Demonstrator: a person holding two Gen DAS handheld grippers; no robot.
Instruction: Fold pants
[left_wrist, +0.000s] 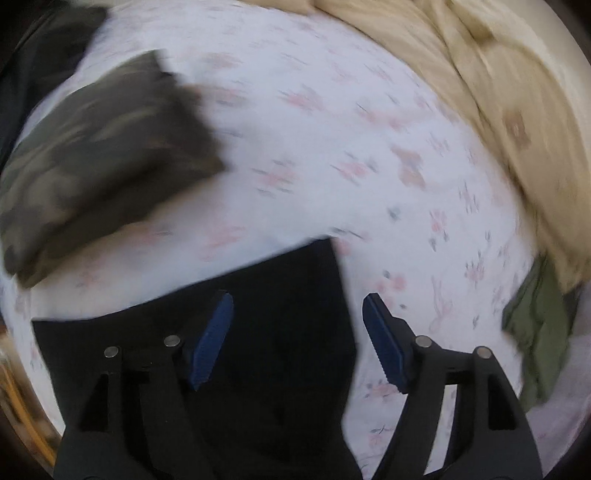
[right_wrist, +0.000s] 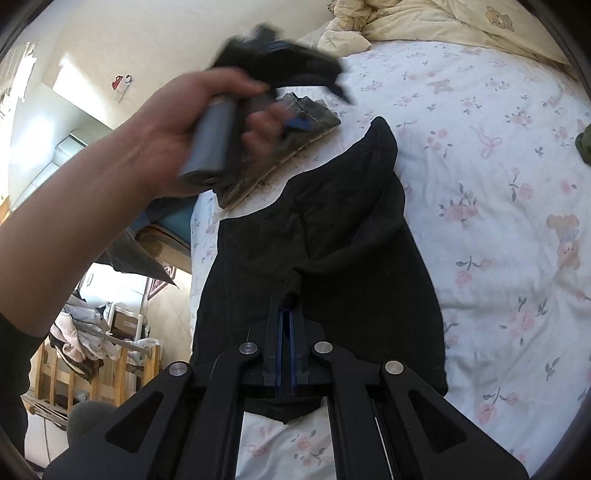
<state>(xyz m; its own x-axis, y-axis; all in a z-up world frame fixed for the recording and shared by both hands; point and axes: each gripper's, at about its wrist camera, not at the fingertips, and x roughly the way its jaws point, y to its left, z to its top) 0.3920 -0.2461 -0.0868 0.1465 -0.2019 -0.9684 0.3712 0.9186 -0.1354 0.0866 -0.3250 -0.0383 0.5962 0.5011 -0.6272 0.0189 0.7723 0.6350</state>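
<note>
The black pants (right_wrist: 325, 251) lie on the floral bed sheet (right_wrist: 498, 184), partly folded with one end bunched over. My right gripper (right_wrist: 286, 306) is shut on a pinched fold of the black pants near their middle. In the left wrist view my left gripper (left_wrist: 297, 325) is open and empty, held above a corner of the black pants (left_wrist: 280, 314); the view is blurred by motion. In the right wrist view the left gripper (right_wrist: 295, 123) shows, blurred, in the person's hand (right_wrist: 177, 122) above the far end of the pants.
A folded camouflage garment lies on the sheet beyond the pants (left_wrist: 96, 155) (right_wrist: 291, 140). A cream quilt (left_wrist: 498, 92) is heaped at the bed's far side. An olive garment (left_wrist: 535, 325) lies at the right. The bed's left edge (right_wrist: 195, 236) drops to a cluttered floor.
</note>
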